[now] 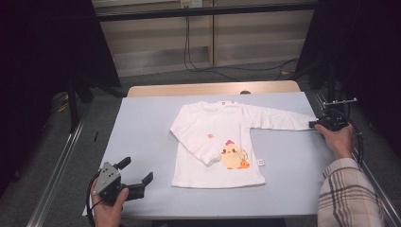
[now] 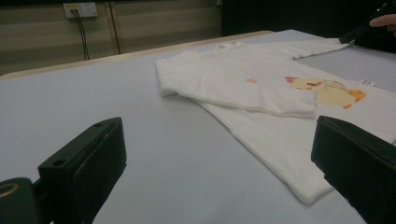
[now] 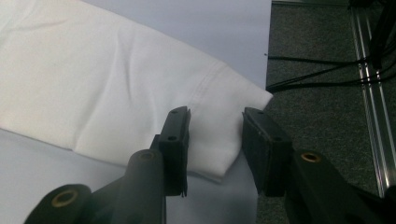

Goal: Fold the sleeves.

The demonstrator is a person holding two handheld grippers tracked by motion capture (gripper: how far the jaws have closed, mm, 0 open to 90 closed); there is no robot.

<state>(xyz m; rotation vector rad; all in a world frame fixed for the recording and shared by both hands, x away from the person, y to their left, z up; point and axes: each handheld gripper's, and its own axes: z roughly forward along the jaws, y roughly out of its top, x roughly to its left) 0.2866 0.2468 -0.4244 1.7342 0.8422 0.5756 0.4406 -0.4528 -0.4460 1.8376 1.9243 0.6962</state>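
Note:
A white long-sleeved child's shirt (image 1: pixel 203 127) with a yellow chick print lies flat on the pale blue table (image 1: pixel 142 132). One sleeve (image 2: pixel 243 93) is folded across its front. The other sleeve stretches out to the table's right edge, where its cuff (image 3: pixel 219 88) lies between the jaws of my right gripper (image 1: pixel 313 124) (image 3: pixel 215 119). Those jaws stand apart on either side of the cuff, with a gap to each pad. My left gripper (image 1: pixel 138 170) (image 2: pixel 219 135) rests open at the table's front left, nothing between its fingers, pointing toward the shirt's hem.
A wooden strip (image 1: pixel 213 88) runs along the table's far edge. Metal rails (image 1: pixel 56 165) flank the table on both sides. Black cables (image 3: pixel 322 70) lie on the dark floor just past the right edge. Bare table surface lies between the left gripper and the shirt.

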